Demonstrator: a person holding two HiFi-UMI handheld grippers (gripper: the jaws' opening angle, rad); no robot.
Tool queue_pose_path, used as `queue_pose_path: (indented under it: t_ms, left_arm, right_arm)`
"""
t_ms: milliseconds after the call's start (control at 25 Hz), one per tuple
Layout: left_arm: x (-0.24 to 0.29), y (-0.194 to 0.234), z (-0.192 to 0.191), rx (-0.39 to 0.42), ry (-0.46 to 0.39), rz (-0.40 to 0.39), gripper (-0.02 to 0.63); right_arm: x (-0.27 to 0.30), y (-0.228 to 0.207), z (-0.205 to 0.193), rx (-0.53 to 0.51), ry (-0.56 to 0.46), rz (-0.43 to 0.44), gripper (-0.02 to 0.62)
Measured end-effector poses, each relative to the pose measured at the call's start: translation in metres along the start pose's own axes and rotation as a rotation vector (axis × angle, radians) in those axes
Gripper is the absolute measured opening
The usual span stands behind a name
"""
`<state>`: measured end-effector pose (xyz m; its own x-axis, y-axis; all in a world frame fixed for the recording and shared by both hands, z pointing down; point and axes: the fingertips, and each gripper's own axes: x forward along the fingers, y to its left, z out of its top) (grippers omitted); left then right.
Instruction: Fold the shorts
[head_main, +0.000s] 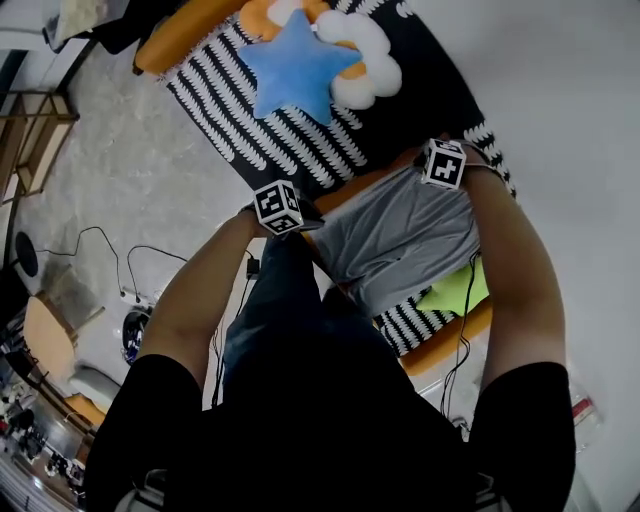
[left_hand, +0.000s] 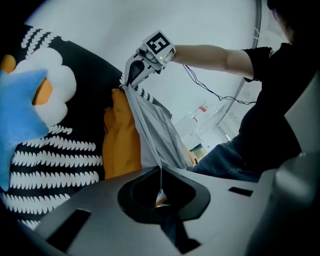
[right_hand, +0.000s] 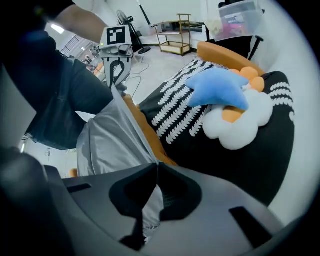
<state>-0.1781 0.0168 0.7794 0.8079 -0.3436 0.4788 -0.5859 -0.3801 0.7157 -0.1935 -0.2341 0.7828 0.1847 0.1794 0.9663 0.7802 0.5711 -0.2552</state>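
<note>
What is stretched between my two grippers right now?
The grey shorts: one edge runs taut from the left gripper to the right gripper, both shut on the cloth. Each gripper view shows it; nothing else lies between.

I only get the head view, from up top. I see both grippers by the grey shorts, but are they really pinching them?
Observer: Yes for the left gripper. In its own view the jaws are shut on a fold of the shorts.
Operator: What about the other one?
Observer: The right gripper is shut on the shorts too. A bit of grey cloth shows in the hollow behind its tips.
Operator: Are the shorts floppy between them?
Observer: No. In the left gripper view the pinched edge runs in a tight line from one gripper to the other, and the rest hangs below it.
</note>
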Motion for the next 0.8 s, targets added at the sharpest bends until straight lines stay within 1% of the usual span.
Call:
queue_pose_path:
  t_ms: [120, 280, 560, 800]
  left_arm:
    - [0.002, -0.019, 0.010, 0.014, -0.006, 0.018, 0.020]
    - [0.013, -0.052, 0.019, 0.034, -0.010, 0.029, 0.020]
    - [0.039, -0.099, 0.036, 0.093, 0.006, 0.034, 0.020]
    - [0.066, -0.132, 0.046, 0.130, 0.019, 0.056, 0.020]
  right_arm:
    - [-0.015, 0.013, -0.010, 0.019, -0.025, -0.043, 0.012]
    - [-0.032, 0.035, -0.023, 0.030, -0.046, -0.078, 0.012]
    - [-0.057, 0.059, -0.043, 0.019, -0.069, -0.154, 0.012]
    - [-0.061, 0.087, -0.066, 0.006, -0.077, -0.195, 0.012]
